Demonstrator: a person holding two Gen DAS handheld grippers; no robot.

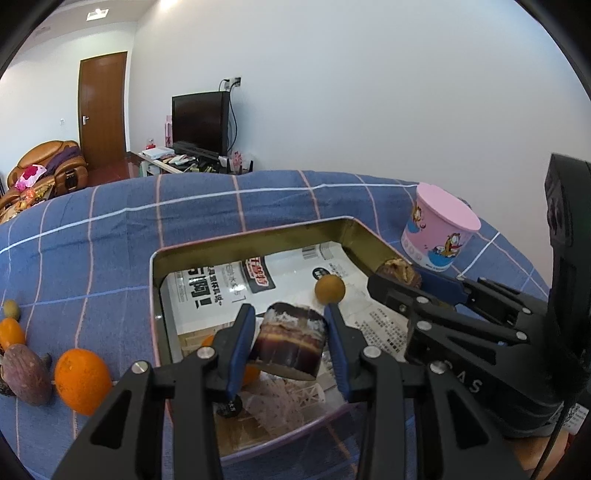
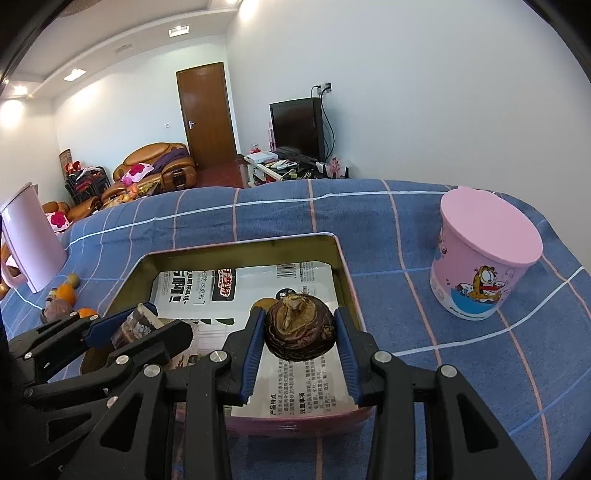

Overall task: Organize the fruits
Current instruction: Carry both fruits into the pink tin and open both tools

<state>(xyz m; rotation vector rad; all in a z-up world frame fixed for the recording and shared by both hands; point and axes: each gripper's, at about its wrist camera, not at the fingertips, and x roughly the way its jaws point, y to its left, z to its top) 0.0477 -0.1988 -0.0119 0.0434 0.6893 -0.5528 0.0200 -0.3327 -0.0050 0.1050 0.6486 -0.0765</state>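
Your left gripper [image 1: 290, 341] clamps a dark sugarcane segment [image 1: 290, 345] over the metal tin [image 1: 258, 236], its long axis running crosswise between the blue pads. Your right gripper [image 2: 300, 341] grips a brown water chestnut [image 2: 300, 328] above the tin's right side, its stem end tilted toward the camera. Only the left wrist view shows the small yellow-brown fruit [image 1: 330, 290] inside the tin clearly. An orange [image 1: 83, 382] waits on the blue checked cloth [image 1: 92, 251]; another fruit beneath the cane is mostly hidden.

White walls [image 2: 406, 92], wood door [image 2: 207, 114], TV [image 2: 295, 129], leather sofa [image 2: 155, 170], ceiling lights [image 2: 179, 31]
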